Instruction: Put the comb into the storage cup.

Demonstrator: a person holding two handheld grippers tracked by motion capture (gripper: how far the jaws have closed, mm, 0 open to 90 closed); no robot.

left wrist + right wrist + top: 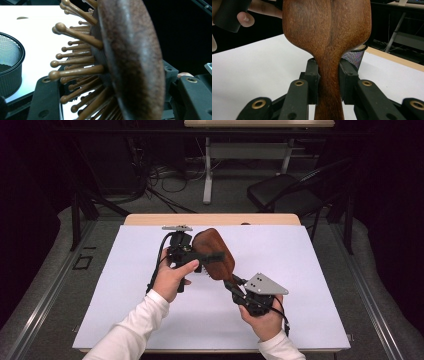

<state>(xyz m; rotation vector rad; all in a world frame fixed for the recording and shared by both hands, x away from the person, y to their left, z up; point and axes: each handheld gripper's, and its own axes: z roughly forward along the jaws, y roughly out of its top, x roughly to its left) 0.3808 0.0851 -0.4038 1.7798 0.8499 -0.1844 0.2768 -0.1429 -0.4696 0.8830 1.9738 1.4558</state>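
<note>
The right tongs [329,82] pinch the handle of the wooden hairbrush [214,254], its head slanting up-left (bristles underneath) between the closing left tongs [202,257].

Brown wooden paddle hairbrush [214,253] – raised above white tabletop, tilted, bristles facing down-left

Hairbrush [214,254] reddish-brown wood, grained; bristles [75,72] tan, ball-tipped. Tongs black. Mesh basket [10,67] black, at 9 o'clock. Tabletop [300,270] white.
</note>
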